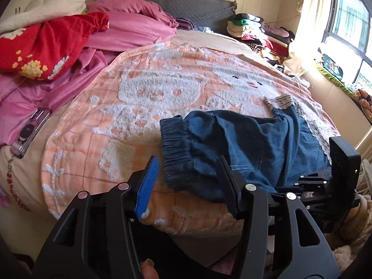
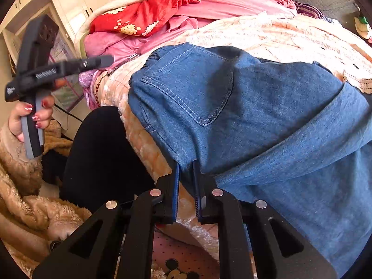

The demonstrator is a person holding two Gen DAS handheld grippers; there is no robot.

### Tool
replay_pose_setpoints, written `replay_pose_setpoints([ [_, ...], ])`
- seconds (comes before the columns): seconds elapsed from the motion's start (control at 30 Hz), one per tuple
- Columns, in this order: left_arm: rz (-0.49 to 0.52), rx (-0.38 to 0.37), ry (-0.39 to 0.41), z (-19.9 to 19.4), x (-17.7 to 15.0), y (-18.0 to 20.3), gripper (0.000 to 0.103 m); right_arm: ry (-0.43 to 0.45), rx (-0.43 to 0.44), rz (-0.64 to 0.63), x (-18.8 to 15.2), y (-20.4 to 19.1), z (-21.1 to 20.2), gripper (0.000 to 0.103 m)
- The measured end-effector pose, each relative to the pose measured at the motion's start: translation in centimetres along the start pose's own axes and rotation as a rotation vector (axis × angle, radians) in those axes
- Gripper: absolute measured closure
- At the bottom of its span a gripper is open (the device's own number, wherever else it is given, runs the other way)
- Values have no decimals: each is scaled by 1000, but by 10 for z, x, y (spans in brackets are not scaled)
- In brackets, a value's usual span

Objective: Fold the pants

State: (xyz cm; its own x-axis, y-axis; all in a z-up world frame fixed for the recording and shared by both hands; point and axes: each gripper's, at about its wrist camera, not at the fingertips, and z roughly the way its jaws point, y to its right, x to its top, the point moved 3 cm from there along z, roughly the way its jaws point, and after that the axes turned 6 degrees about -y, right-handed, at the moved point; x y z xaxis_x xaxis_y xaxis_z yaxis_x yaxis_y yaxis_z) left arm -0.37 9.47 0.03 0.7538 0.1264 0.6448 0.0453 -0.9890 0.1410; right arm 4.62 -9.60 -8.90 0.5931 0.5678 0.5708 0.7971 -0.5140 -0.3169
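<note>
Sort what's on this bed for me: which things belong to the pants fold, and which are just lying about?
Job:
denim pants
left gripper, open, nothing between its jaws
right gripper, pinching the pants' edge

Lying about:
red floral blanket
pink bedding
phone
clothes pile
peach bedspread, the work surface only

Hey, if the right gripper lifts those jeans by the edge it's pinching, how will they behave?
The jeans would probably flop and hang, since they already drape in soft folds over the bed's edge. The brushed-looking denim likely won't slip from the right gripper. The loose elastic waistband would likely trail behind.
</note>
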Motion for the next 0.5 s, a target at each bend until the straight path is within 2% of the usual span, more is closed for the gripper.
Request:
replay_pose_setpoints([
  [0.1,32,-42,-8,14,7,19,59,12,29,28,-1,-1,-4,87],
  [0.17,48,-92,-37,30,6,33,59,16,31,32,-1,-3,-13,85],
  [0.2,61,-94,-55,39,4,39,59,30,34,40,0,-2,-20,85],
  [0.23,83,-89,-72,47,2,46,59,62,30,47,3,-2,-29,84],
  [0.27,111,-70,-83,55,-2,52,59,88,24,49,7,-2,-34,77],
  [0.3,141,-13,-97,63,-7,56,59,119,5,50,11,-1,-41,67],
  [0.33,173,47,-113,72,-11,59,59,148,-19,50,16,2,-46,62],
  [0.37,192,74,-125,78,-16,60,59,162,-30,53,18,4,-47,58],
  [0.5,170,73,-151,90,-22,55,59,146,-81,92,30,20,-29,58],
])
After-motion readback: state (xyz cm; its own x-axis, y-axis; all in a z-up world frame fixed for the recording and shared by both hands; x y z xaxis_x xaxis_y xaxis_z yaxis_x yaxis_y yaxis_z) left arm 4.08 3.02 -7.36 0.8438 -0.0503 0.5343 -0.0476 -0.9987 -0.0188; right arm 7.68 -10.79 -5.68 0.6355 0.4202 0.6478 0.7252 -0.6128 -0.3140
